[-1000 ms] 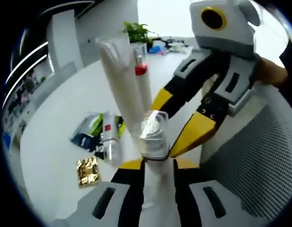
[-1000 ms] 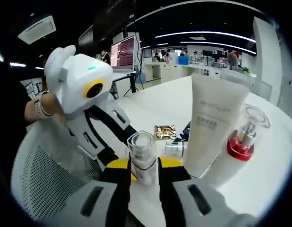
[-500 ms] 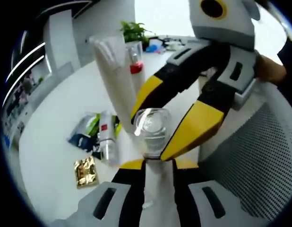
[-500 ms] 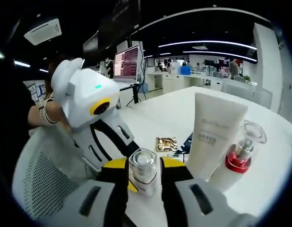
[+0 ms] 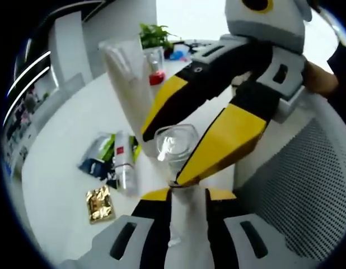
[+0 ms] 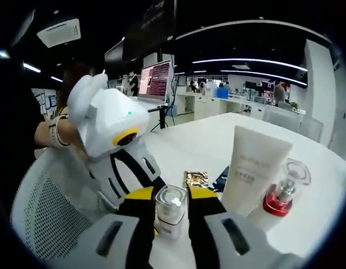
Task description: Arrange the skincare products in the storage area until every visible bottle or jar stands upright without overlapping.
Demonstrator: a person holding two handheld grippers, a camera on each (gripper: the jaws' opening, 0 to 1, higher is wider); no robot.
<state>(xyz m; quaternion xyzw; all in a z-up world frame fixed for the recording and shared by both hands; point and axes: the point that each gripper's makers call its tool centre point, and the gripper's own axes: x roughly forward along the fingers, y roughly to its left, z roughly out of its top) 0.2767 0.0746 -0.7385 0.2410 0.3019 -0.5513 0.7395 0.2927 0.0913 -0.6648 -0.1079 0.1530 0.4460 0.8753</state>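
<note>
Left gripper view: the left gripper (image 5: 187,193) has its jaws closed on the base of a small clear bottle (image 5: 174,147), which stands upright between them. The right gripper (image 5: 187,151) enters from the upper right with its yellow-tipped jaws spread on either side of that same bottle; contact cannot be confirmed here. Just behind the bottle stands a white tube (image 5: 128,78), cap down, and beside it a red-collared pump bottle (image 5: 155,70) under a clear cap. On the white table (image 5: 61,140), to the left, a small bottle lies on its side (image 5: 122,168) on top of flat sachets (image 5: 100,159); a gold foil packet (image 5: 99,203) lies nearby. A white mesh basket wall (image 5: 296,190) is on the right.

Right gripper view: the right gripper (image 6: 172,210) has the clear bottle (image 6: 170,210) between its jaws, which sit close against its sides. The left gripper (image 6: 136,185) reaches in from the left. The tube (image 6: 254,168) and pump bottle (image 6: 279,199) stand upright to the right, touching or nearly touching.
</note>
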